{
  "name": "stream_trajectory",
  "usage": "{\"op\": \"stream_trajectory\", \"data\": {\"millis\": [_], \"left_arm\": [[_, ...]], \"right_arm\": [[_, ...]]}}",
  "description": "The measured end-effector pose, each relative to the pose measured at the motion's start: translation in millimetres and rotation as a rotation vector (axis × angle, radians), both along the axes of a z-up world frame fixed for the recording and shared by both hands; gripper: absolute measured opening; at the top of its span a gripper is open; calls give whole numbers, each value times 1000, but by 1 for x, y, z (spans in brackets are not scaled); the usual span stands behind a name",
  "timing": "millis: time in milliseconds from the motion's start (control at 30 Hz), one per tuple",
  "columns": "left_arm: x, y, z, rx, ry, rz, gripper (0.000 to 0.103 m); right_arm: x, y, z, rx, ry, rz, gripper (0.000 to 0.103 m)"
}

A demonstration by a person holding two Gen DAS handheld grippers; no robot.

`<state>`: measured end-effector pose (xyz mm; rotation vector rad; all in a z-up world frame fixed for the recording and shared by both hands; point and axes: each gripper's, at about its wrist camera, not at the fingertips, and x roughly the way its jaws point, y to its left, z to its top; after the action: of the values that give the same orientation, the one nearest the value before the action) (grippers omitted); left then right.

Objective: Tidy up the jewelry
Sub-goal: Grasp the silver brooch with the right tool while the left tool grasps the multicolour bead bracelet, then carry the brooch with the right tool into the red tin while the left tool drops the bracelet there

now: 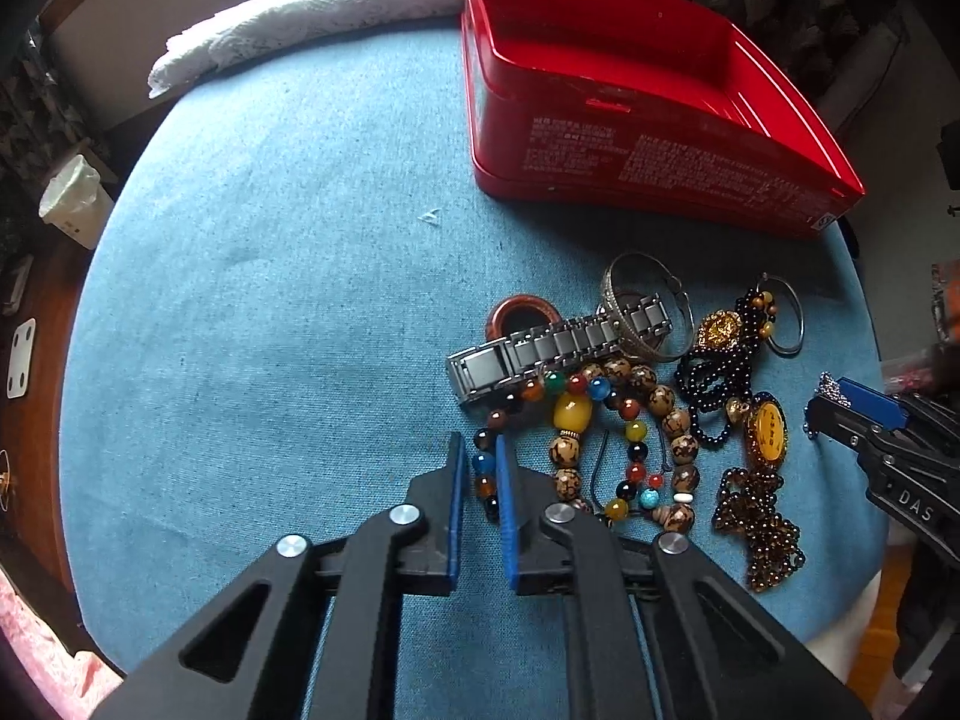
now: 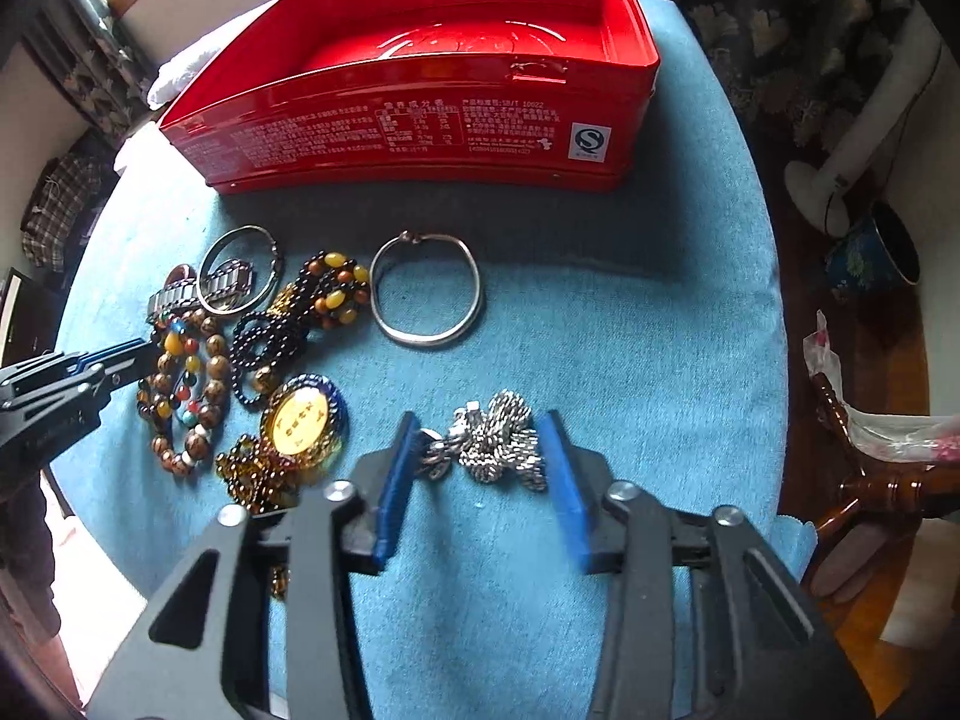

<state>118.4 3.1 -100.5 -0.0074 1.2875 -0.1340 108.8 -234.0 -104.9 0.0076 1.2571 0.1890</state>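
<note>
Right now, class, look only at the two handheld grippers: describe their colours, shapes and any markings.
Both match. The left gripper and right gripper have matte black angular linkage arms with triangular cut-outs, joined by round silver pivot pins. Each finger carries a flat blue ribbed pad. White letters "DAS" mark the right gripper's side. No cables or sleeves are visible.

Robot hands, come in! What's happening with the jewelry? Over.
Left gripper nearly shut around colorful bead bracelet. Right gripper open, straddling silver chain. Red tin empty, path clear.
</note>
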Motion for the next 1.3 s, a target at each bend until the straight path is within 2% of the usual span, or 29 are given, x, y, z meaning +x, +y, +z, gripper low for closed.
{"op": "stream_trajectory", "data": {"millis": [167,333,533,700,900,1100,1300], "left_arm": [[-5,2,0,-48,4,15,8],[-15,0,7,-72,-10,13,8],[-15,-2,-4,-81,13,20,8],[-12,0,-3,-95,0,31,8],[-36,20,31,-121,-72,21,8],[-36,16,62,-152,-138,3,8],[-29,6,80,-168,-186,-5,8]], "right_arm": [[-8,-4,3,56,20,10,13],[-15,-2,3,44,33,11,12],[-16,0,0,48,45,12,15],[-20,-3,1,44,37,8,10],[-23,-7,25,41,-11,1,9],[-19,-7,52,59,-64,14,8],[-10,-9,73,70,-102,27,8]]}}
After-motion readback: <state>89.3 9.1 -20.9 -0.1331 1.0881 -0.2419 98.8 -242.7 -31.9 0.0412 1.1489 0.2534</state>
